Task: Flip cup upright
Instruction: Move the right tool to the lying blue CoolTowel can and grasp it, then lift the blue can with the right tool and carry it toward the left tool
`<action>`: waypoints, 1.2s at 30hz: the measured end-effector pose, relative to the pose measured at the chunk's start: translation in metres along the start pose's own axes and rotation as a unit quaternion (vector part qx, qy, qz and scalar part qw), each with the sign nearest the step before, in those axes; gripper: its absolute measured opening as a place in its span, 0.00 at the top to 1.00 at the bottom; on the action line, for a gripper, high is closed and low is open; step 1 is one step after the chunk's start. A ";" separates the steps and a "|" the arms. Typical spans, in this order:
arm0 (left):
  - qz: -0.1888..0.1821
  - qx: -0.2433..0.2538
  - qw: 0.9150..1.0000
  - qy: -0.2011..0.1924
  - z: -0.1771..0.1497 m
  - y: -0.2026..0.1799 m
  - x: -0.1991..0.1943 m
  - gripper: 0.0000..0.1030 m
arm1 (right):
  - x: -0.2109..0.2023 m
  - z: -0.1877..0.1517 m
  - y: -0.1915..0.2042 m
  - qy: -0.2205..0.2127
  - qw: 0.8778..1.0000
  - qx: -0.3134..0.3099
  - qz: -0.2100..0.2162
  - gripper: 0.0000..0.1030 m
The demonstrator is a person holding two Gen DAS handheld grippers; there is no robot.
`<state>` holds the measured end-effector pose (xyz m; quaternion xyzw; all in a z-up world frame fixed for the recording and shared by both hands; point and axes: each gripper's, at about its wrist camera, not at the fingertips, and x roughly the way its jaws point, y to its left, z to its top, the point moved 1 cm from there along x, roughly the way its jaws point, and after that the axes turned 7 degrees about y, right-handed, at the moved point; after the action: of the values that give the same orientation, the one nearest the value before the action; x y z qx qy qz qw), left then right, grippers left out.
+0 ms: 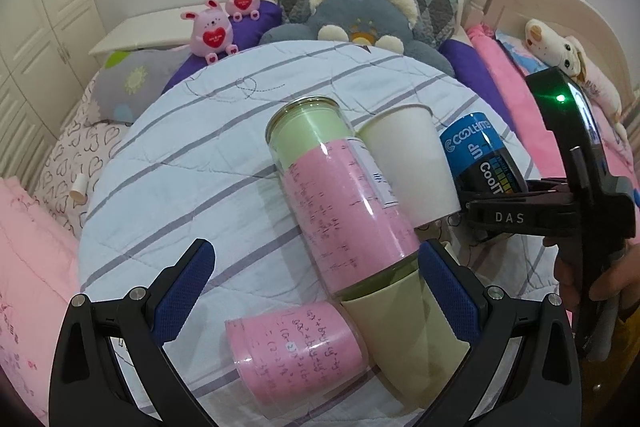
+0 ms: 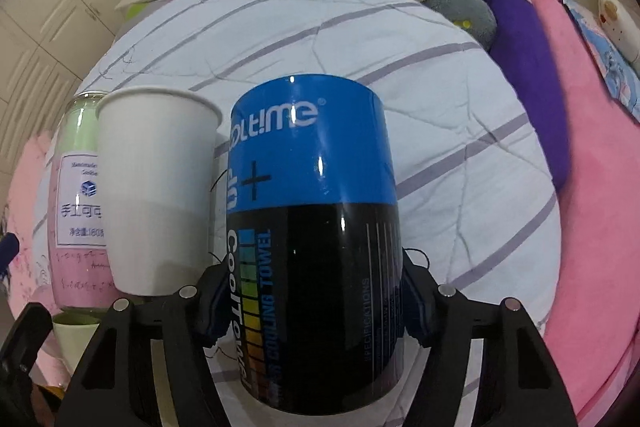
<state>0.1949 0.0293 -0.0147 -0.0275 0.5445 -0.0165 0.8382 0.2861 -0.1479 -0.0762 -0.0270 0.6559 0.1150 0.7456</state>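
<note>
The blue-and-black can (image 2: 316,227), the cup in hand by my reading, stands almost upright on the striped quilt (image 2: 460,107), its lower body clamped between the right tongs (image 2: 312,311), which press on both sides. Touching or just beside it on its left stands a white cup (image 2: 156,195), mouth up, and beyond that a tall jar (image 1: 340,187) with a pink label, which leans in the left view.

To finish well, I would judge the can needs its base pressed flat into the soft quilt before the grip loosens, then the tongs should part slowly and back straight out, away from the white cup, since bedding gives and a nudge could topple either.

The left tongs (image 1: 316,291) hang wide apart, holding nothing, above a lying pink cup (image 1: 296,351) and a green cup (image 1: 408,331).
</note>
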 end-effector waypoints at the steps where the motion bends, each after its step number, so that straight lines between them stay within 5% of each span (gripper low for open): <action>1: 0.000 -0.001 1.000 0.001 0.000 0.000 0.000 0.00 | -0.001 -0.001 0.000 0.002 1.000 0.003 0.006 0.34; 21: -0.006 -0.012 1.000 -0.028 -0.029 0.006 -0.027 0.00 | -0.038 -0.057 0.004 -0.066 0.997 0.020 0.023 0.35; 36: -0.012 -0.007 0.999 -0.051 -0.090 0.027 -0.052 0.00 | -0.080 -0.151 0.036 -0.172 0.984 0.026 0.025 0.34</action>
<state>0.0919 0.0564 -0.0055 -0.0403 0.5005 -0.0210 0.8645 0.1231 -0.1527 -0.0145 0.0291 0.5208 0.1195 0.8448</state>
